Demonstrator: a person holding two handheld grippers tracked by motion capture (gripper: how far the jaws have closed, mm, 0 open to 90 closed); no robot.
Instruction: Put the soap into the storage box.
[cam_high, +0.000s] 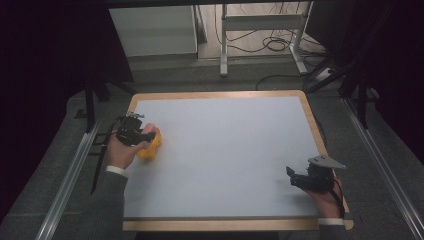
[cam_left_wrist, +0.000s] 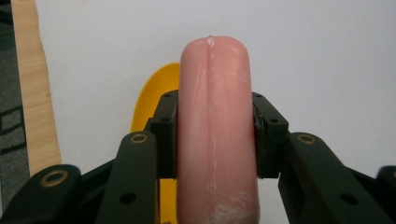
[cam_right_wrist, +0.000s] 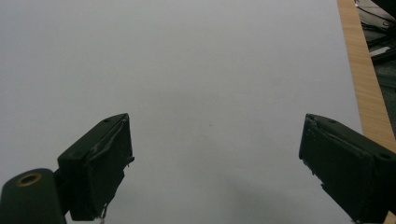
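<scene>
sausage (cam_left_wrist: 215, 130) above bun (cam_high: 151, 145), table (cam_high: 225, 150) left | right gripper (cam_high: 291, 176) near right, apart

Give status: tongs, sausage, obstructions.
Left tongs shut on pink sausage, over yellow piece. Right tongs open, holding nothing, over white mat. Nothing obstructing.

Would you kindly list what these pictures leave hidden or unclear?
- Yellow object: left gripper view, mostly hidden behind the left claw and the pink sausage; its shape is unclear.
- Sausage's lower end: cut off by the bottom edge.
- High view: sausage and yellow object are too small, partly behind the hand.
</scene>
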